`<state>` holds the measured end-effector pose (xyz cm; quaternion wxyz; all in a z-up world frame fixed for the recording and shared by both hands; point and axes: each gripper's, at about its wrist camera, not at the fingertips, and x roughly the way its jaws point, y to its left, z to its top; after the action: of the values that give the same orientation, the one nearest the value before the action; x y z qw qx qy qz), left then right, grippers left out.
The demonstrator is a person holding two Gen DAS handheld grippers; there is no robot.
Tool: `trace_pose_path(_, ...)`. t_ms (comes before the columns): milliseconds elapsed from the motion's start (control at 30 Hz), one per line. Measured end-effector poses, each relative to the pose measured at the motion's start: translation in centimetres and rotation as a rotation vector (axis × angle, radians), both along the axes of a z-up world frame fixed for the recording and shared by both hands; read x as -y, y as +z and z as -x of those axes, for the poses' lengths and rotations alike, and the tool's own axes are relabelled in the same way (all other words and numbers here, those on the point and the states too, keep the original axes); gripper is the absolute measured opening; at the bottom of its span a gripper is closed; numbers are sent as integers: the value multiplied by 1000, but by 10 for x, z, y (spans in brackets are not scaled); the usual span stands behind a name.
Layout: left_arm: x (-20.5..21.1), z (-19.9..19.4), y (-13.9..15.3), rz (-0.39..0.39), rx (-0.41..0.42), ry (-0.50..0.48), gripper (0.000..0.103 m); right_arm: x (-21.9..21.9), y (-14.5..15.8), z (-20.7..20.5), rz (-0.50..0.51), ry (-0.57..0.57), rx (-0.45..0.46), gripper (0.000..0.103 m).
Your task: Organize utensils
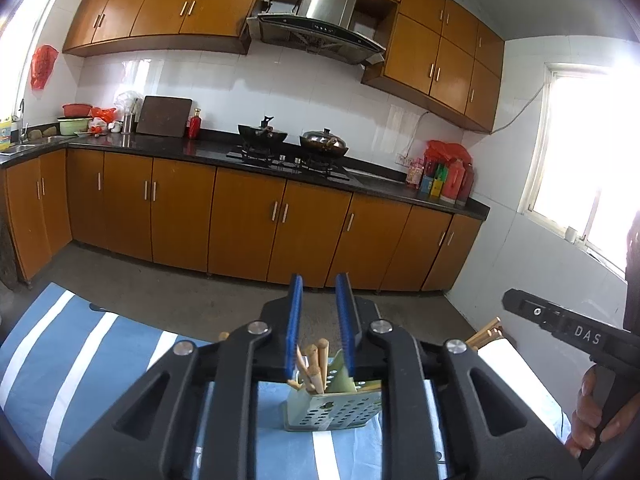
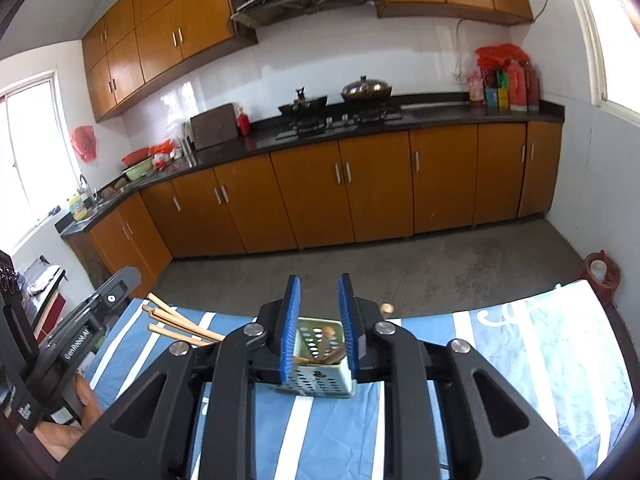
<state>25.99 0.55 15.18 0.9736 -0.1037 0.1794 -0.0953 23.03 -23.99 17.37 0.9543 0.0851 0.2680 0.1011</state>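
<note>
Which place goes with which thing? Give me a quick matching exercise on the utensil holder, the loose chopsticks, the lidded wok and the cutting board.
Things:
1. utensil holder
2. loose chopsticks
3. lidded wok
4. cutting board

Places:
A. on the stove
B. leaning against the tiled wall
C. upright on the striped cloth, with chopsticks inside
D. beside the holder, on its left in the right wrist view

Pairs: 1-C, 2-D, 3-A, 4-B.
</note>
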Motion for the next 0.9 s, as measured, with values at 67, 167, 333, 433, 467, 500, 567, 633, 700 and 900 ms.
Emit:
trace_pose_path(67, -5, 9, 2, -3, 7, 6, 25, 1, 3, 7, 13, -11, 26, 36)
trace_pose_path(167, -14, 27, 0, -11, 10, 13, 32, 3, 1, 26, 47, -26, 74, 43)
trace_pose_path(333, -25, 59, -12, -57, -1, 17, 50, 3, -14, 62, 66, -49, 135, 61)
trace_pose_path(433, -30, 84, -23, -105, 11, 12, 67, -3, -25, 83, 96, -59, 176, 76)
trace_pose_path(467, -31, 93, -28, -116, 16, 12, 71, -6, -30, 90, 107, -62, 190, 82)
trace_pose_path(500, -32, 100, -33, -120, 18, 11, 77, -8, -33, 95, 115, -65, 199, 84)
trace_pose_path(567, -35, 115, -43, -124, 19, 11, 85, -14, -42, 106, 131, -67, 219, 92)
trace_pose_path(633, -37, 131, -56, -128, 23, 22, 95, -19, -50, 115, 140, -79, 232, 96)
trace_pose_path(700, -38, 141, -64, -136, 22, 34, 99, -23, -57, 123, 147, -94, 244, 99)
trace_pose_path(900, -35, 169, -86, -169, 35, 89, 99, -38, -83, 148, 224, -131, 269, 101)
